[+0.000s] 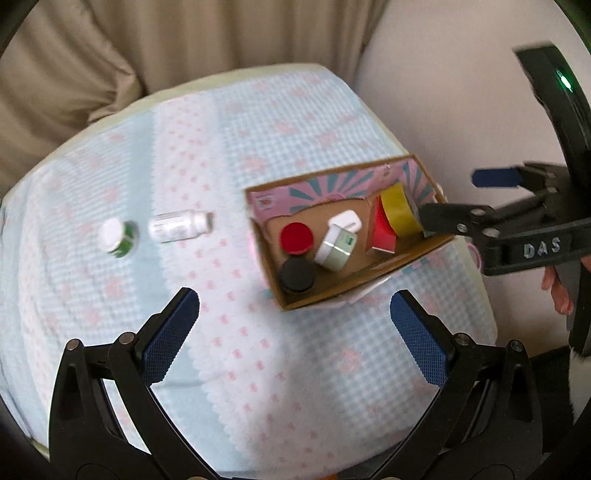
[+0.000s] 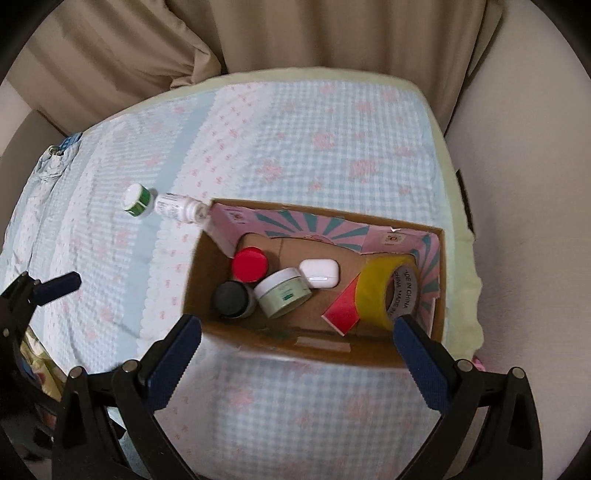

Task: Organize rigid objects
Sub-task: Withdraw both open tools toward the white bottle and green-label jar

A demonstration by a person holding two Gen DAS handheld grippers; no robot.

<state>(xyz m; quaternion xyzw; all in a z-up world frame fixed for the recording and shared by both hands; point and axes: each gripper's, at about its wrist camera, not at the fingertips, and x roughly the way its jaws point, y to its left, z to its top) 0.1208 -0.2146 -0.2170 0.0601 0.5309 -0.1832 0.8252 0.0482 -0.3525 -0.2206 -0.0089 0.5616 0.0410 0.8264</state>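
Note:
An open cardboard box (image 1: 369,284) (image 2: 288,338) stands on the cloth-covered table. It holds a red-lidded jar (image 1: 296,238) (image 2: 249,264), a black-lidded jar (image 1: 295,274) (image 2: 232,297), a pale green cream jar (image 1: 334,251) (image 2: 283,292), a white earbud case (image 1: 345,220) (image 2: 319,272), a red box (image 1: 383,232) (image 2: 342,309) and a yellow tape roll (image 1: 399,214) (image 2: 384,291). A white bottle (image 1: 181,225) (image 2: 180,207) lies on its side left of the box beside a small green jar (image 1: 119,233) (image 2: 137,199). My left gripper (image 1: 295,328) is open and empty above the cloth. My right gripper (image 2: 297,345) is open and empty over the box's near wall.
The table carries a light blue and white cloth with pink motifs (image 1: 258,369) (image 2: 314,147). Beige curtains (image 1: 166,37) (image 2: 295,33) hang behind it. The table's right edge drops off beside the box. The right gripper's body (image 1: 517,236) reaches in from the right at the box.

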